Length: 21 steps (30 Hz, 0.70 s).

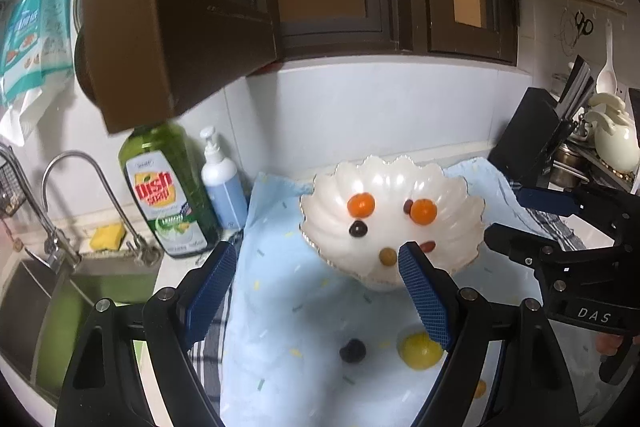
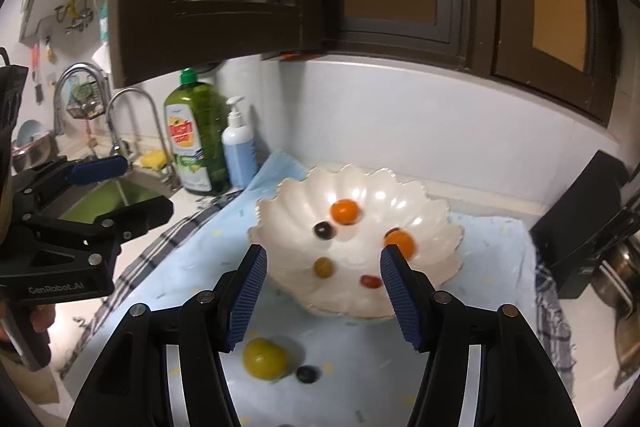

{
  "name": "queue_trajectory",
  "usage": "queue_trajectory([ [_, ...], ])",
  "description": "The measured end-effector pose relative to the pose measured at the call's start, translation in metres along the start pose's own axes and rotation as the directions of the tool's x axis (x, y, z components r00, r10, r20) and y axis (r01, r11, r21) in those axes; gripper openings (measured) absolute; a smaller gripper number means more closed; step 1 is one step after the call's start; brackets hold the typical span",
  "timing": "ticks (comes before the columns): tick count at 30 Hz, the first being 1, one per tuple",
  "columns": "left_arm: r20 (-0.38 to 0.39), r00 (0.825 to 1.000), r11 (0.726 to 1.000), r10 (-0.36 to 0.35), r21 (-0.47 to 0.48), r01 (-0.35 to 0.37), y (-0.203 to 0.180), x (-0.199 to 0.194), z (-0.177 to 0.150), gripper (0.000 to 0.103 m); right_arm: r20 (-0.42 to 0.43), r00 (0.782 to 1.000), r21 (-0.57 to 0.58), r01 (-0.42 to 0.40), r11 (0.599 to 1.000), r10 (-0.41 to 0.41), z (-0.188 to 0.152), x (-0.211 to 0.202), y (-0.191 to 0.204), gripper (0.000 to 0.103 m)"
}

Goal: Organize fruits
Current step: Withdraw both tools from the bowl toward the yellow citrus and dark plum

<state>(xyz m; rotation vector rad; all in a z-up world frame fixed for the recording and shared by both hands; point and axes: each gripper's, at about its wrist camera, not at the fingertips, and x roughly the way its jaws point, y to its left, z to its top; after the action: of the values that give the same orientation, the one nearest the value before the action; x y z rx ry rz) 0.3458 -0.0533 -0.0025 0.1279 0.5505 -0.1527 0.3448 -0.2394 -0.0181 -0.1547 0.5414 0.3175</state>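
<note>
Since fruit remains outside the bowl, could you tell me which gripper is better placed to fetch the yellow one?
Probably the right gripper: open and empty, with the yellow fruit just below its left finger.

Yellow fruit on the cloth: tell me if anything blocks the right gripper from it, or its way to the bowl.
Nothing visible does. The yellow fruit lies bare on the blue cloth, just below the open right gripper. Only a dark berry sits beside it. The bowl is just beyond, with clear cloth between.

"Dish" stands on the green bottle (image 1: 170, 195); "DAS" and "GenRobot.AI" on the tongs' bodies.
</note>
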Motion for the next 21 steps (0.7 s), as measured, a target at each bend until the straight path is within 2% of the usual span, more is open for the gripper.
queue_trajectory([
  [9, -0.072, 0.997, 1.0, 0.022, 0.016, -0.02, 0.005, 0.003, -0.032, 0.083, -0.046, 0.999, -0.038, -0.03, 0.999, 0.028, -0.022, 0.007, 0.02, 0.06],
  [21, -0.155, 0.988, 1.0, 0.0, 0.03, 0.004, 0.0, 0.018, -0.064, 0.083, -0.128, 0.99, -0.094, -0.063, 0.994, 0.051, -0.053, 0.021, 0.032, 0.06],
])
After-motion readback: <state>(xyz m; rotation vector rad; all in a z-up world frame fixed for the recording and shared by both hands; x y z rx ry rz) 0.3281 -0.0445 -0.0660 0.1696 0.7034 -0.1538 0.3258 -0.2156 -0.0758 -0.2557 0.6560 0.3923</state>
